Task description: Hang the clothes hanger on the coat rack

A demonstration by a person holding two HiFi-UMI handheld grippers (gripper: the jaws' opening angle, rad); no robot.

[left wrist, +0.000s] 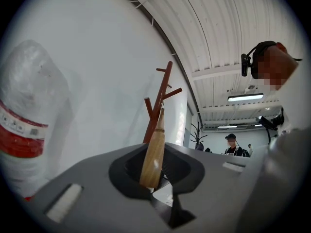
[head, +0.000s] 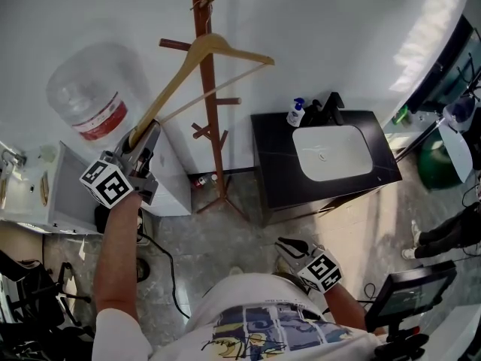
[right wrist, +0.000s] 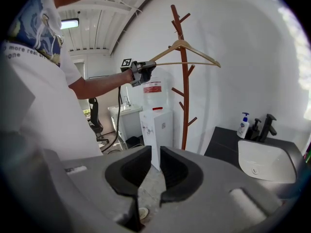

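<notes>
The left gripper (head: 145,138) has its fingers clamped on one wooden end of the hanger (head: 214,46). The hanger's long bar runs up and away from them toward the coat rack (head: 219,164). The hook (head: 203,4) is at the far end, right by the top of the rack; whether it has caught there yet is hard to tell. The right gripper (right wrist: 152,165) hangs low and well apart, fingers slightly parted on nothing.
</notes>
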